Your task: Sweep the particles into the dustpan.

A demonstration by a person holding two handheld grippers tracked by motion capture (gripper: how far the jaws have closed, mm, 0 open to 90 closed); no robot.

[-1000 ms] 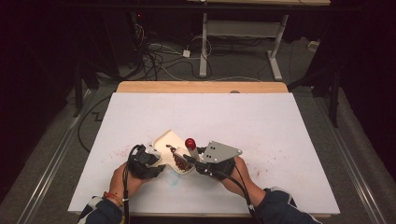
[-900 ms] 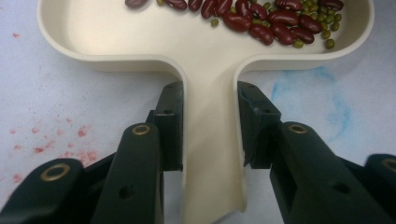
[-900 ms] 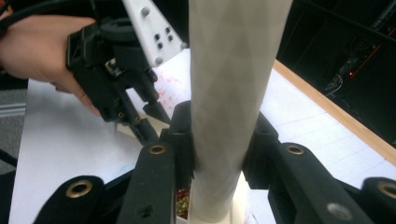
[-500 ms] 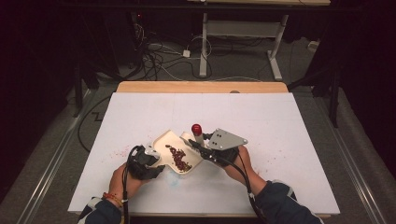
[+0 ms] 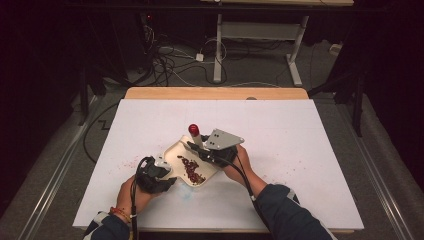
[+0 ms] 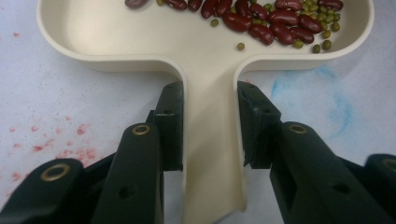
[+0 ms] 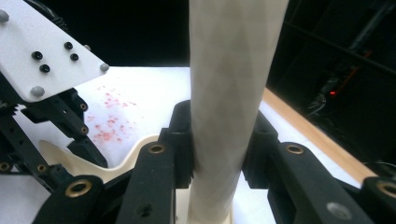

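Cream scoop tray [image 5: 186, 159] sits on the white table [image 5: 310, 150], near its front edge and left of centre. Left gripper [image 6: 209, 100] pinches the tray's handle from both sides, handle flat on the table. Red beans [image 6: 261, 21] and small green beans [image 6: 322, 18] lie in the tray's bowl, bunched on its right side in the left gripper view. Right gripper [image 7: 217, 135], just right of the tray, clamps a pale stick [image 7: 233, 84] with a red tip [image 5: 193, 129], held over the tray's far rim. Red specks [image 5: 131, 161] on the table left of the tray.

Beans [image 5: 191, 170] in tray [image 5: 175, 150] on table [image 5: 300, 150]; pestle [image 5: 196, 136] upright behind tray.
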